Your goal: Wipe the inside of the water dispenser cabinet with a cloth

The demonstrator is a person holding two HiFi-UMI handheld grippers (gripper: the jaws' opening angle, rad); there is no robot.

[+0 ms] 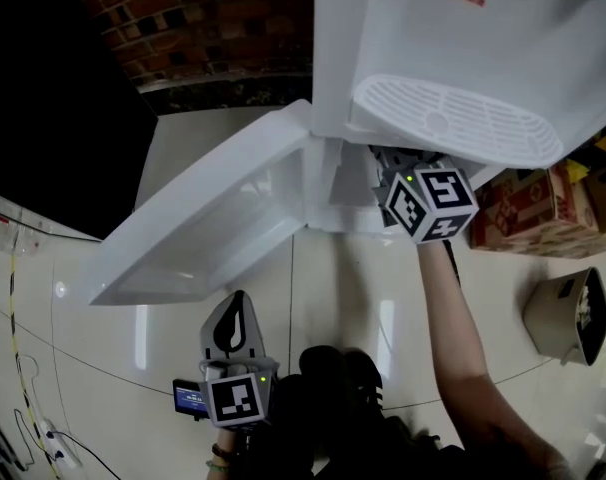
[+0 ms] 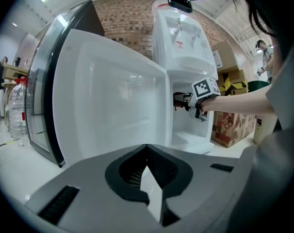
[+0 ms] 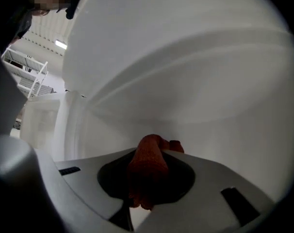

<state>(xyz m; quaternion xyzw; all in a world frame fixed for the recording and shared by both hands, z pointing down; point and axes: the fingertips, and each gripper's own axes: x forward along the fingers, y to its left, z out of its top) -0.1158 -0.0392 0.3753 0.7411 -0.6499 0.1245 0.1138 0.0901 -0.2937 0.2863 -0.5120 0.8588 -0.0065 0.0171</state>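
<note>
The white water dispenser [image 1: 453,28] stands with its lower cabinet door [image 1: 218,218] swung open to the left. My right gripper [image 1: 397,162] reaches into the cabinet under the drip tray [image 1: 458,118], its tips hidden in the head view. In the right gripper view it [image 3: 148,176] is shut on a red-orange cloth [image 3: 149,166], close to the white inner wall [image 3: 195,91]. My left gripper [image 1: 235,306] is held low in front of the door, jaws shut and holding nothing [image 2: 148,171]. From there I see the cabinet opening [image 2: 188,127] and the right gripper [image 2: 187,101] inside it.
Cardboard boxes [image 1: 528,213] sit on the floor right of the dispenser, with a beige bin [image 1: 568,318] nearer me. A brick wall [image 1: 213,18] is behind. A power strip with cable [image 1: 43,433] lies at the lower left. A dark glass-fronted unit [image 2: 40,96] stands beyond the door.
</note>
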